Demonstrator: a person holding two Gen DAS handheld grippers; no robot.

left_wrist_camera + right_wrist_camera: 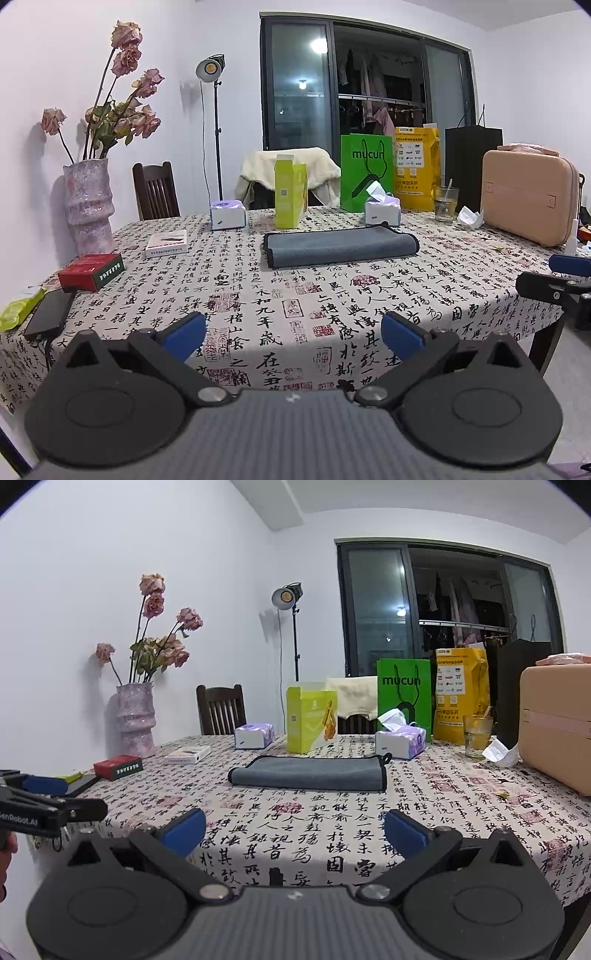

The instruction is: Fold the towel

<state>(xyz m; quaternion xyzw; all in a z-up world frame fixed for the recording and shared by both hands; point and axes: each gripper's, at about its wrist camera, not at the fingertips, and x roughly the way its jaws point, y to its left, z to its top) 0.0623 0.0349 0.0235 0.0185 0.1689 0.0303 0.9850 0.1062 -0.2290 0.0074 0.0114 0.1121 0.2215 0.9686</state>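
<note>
A grey towel [340, 245] with a dark hem lies folded into a flat rectangle on the calligraphy-print tablecloth [295, 306], towards the far side of the table; it also shows in the right wrist view [310, 773]. My left gripper [293, 332] is open and empty, held above the table's near edge, well short of the towel. My right gripper [294, 830] is open and empty, also near the front edge. The right gripper shows at the right edge of the left wrist view [565, 280], and the left gripper at the left edge of the right wrist view [48, 805].
Behind the towel stand a lime carton [290, 195], two tissue boxes [228, 216] [382, 210], a green bag [365, 171], a yellow bag [417, 168] and a glass [445, 203]. A pink case [528, 197] is at right. A vase [88, 206], red box [90, 271], white box [166, 243] and phone [50, 314] are at left.
</note>
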